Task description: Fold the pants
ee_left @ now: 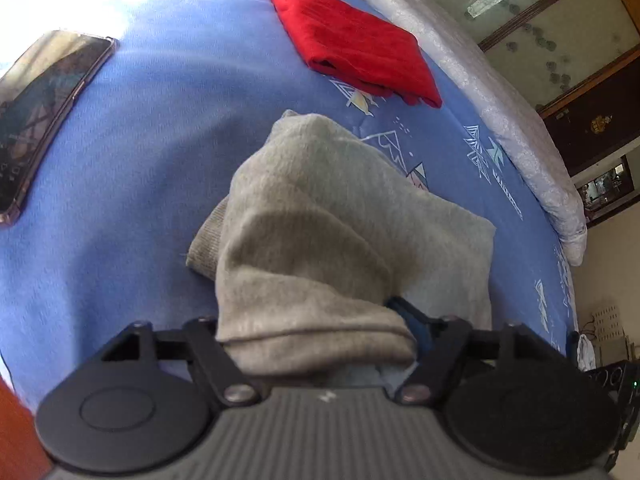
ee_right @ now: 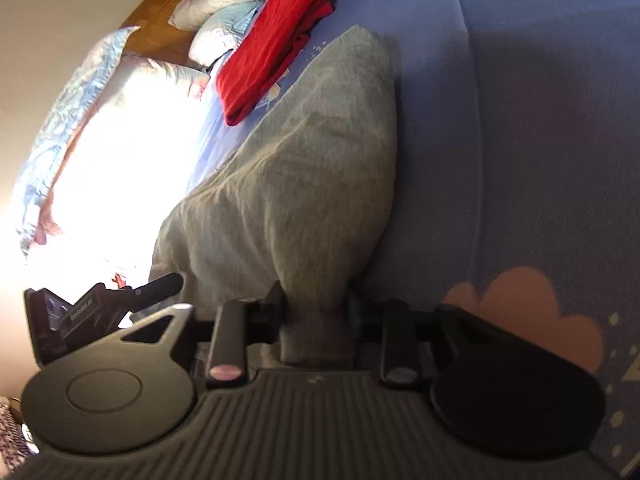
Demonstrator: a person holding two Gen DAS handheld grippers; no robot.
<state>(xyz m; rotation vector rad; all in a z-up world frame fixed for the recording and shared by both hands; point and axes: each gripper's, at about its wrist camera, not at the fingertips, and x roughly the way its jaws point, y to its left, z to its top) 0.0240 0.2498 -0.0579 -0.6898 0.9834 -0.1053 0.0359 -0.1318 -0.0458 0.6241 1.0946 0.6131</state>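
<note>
Both grippers are clamped on the grey sweatpants [ee_left: 320, 232]: left gripper [ee_left: 320, 344] has a thick hemmed edge bunched between its fingers; right gripper [ee_right: 316, 320] pinches a narrower wad. The fabric drapes ahead of the fingers onto the blue bedsheet [ee_left: 140, 160], just short of some folded red pants [ee_left: 352, 40]. Looks soft, floppy, light; I'd grab corners or hems, since mid-panel just sags.

One grey pants [ee_left: 320, 216]; one folded red garment [ee_left: 352, 40]; one phone [ee_left: 44, 116]; one blue sheet [ee_left: 160, 100]; two grippers, left [ee_left: 320, 344] and right [ee_right: 316, 320]; several pillows [ee_right: 224, 4], number unclear.
</note>
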